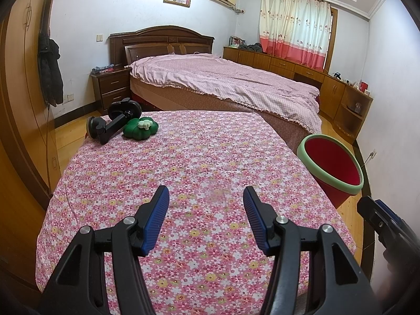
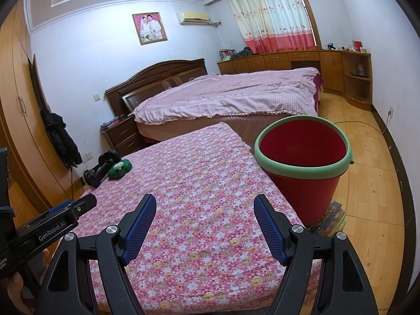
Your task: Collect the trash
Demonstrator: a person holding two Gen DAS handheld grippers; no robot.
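jaws of left gripper (image 1: 206,191) and right gripper (image 2: 204,200) gape, empty.

"GenRobot.AI" stands in white letters on the black body of the left tongs (image 2: 78,206).

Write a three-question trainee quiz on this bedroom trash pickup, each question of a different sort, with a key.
1. True or false: the left claw holds something.
2. Where is the red bucket relative to the floral-covered table? A) on it B) beside its right edge, off it C) under it
3. Fill in: the green plush item lies at the table's far-left corner, next to a black ____.

Key: 1. False; both it and the right claw stand open and empty. 2. B. 3. Suction-cup mount.
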